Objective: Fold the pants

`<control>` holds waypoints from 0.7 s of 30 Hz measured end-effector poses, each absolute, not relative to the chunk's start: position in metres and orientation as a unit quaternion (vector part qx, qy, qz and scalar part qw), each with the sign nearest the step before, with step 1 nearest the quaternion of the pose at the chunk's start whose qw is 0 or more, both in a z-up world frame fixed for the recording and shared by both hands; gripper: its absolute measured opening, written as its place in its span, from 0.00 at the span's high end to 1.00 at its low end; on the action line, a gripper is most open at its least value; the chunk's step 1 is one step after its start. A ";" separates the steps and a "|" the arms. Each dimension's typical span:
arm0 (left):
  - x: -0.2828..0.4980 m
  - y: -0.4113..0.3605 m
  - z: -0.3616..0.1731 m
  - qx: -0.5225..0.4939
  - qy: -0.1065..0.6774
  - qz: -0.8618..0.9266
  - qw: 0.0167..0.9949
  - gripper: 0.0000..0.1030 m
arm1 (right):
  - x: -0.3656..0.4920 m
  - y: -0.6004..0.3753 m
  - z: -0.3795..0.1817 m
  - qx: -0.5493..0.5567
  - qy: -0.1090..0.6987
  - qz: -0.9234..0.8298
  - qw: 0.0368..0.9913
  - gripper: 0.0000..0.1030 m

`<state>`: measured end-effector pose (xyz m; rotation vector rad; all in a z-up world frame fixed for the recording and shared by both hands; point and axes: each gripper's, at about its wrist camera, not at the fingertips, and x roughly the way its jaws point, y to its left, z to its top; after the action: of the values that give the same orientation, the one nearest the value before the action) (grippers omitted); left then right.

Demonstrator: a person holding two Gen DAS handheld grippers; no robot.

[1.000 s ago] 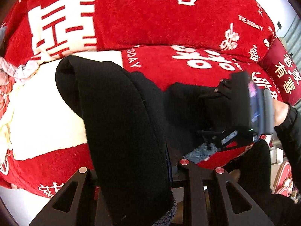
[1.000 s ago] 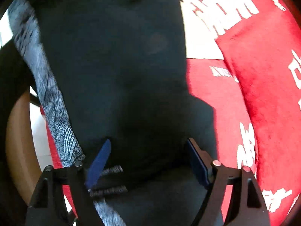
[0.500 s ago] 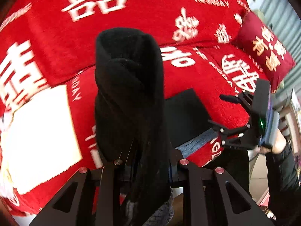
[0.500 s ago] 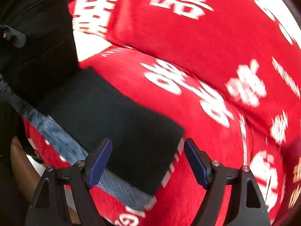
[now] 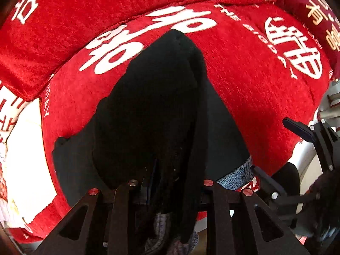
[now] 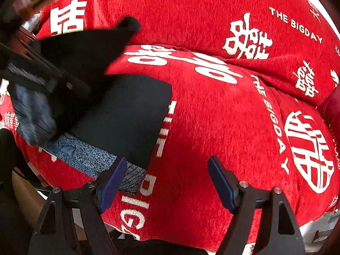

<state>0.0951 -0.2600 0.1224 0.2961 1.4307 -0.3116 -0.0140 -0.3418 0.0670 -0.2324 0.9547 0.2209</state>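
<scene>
The black pants (image 5: 153, 114) lie on the red sofa cover (image 5: 255, 80), one thick soft part bunched in the clamped left gripper (image 5: 170, 182). The right gripper (image 6: 167, 182) is wide apart, empty. The limp fabric is best gripped at the grey waistband (image 6: 85, 157).

Pants (image 6: 125, 114) on sofa seat (image 6: 223, 123), backrest (image 6: 201, 10) behind, pillow (image 5: 314, 6) right

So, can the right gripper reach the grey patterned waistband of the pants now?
Probably yes. The right gripper is open and holds nothing, and the grey patterned waistband lies uncovered on the red sofa cover, right by its left finger.
</scene>
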 end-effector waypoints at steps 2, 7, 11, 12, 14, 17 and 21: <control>0.091 -0.269 0.130 0.142 0.645 -0.146 0.736 0.76 | -0.015 -0.343 0.063 -0.104 0.457 0.104 0.877 0.21; 0.090 -0.286 0.134 0.164 0.630 -0.144 0.745 0.75 | -0.017 -0.350 0.056 -0.085 0.458 0.107 0.878 0.21; 0.103 -0.285 0.090 0.136 0.667 -0.134 0.720 0.60 | -0.018 -0.358 0.054 -0.081 0.462 0.093 0.878 0.21; 0.102 -0.286 0.091 0.121 0.664 -0.142 0.724 0.50 | -0.019 -0.360 0.054 -0.079 0.461 0.092 0.879 0.21; 0.096 -0.293 0.099 0.123 0.656 -0.154 0.728 0.44 | -0.024 -0.366 0.056 -0.073 0.460 0.088 0.880 0.21; 0.086 -0.305 0.123 0.139 0.637 -0.188 0.734 0.37 | -0.030 -0.370 0.056 -0.062 0.463 0.090 0.880 0.20; 0.075 -0.296 0.169 0.109 0.599 -0.235 0.757 0.17 | -0.037 -0.369 0.061 -0.036 0.452 0.113 0.884 0.19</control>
<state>0.0753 -0.2963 0.1690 0.2376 1.3064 -0.5130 -0.0366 -0.3687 0.0615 -0.0751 0.9417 0.2348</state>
